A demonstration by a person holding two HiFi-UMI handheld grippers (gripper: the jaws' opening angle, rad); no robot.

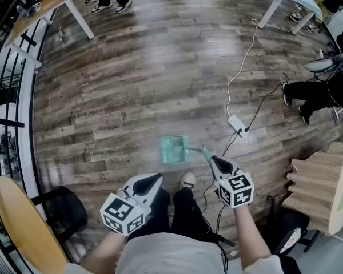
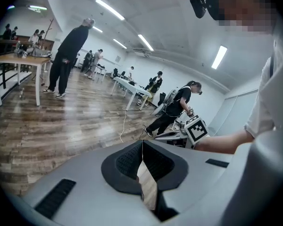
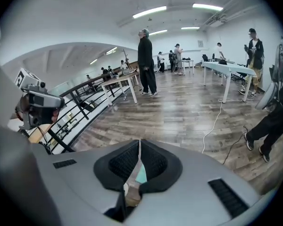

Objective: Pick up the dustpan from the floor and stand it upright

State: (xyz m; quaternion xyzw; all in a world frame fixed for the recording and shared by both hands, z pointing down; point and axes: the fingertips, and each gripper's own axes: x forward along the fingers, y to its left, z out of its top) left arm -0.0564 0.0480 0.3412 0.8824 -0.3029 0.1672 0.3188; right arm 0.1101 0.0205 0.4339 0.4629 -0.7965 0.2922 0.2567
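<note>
A pale teal dustpan (image 1: 174, 149) lies just ahead of my feet in the head view. Its thin handle (image 1: 195, 149) runs right to a green grip end. My right gripper (image 1: 212, 160) is shut on that end. Whether the pan touches the wooden floor I cannot tell. In the right gripper view the jaws (image 3: 139, 147) meet, and a sliver of teal dustpan (image 3: 141, 174) shows in the slit below them. My left gripper (image 1: 155, 180) hovers to the left of my shoe. It is shut with nothing in it, and only floor shows under its tips (image 2: 142, 147).
A white power strip (image 1: 237, 124) with cables lies on the floor to the right of the dustpan. A seated person's legs (image 1: 308, 93) are at far right, above a tan ribbed object (image 1: 317, 176). A yellow chair (image 1: 17, 227) and a railing (image 1: 6, 96) stand at left, tables at both top corners.
</note>
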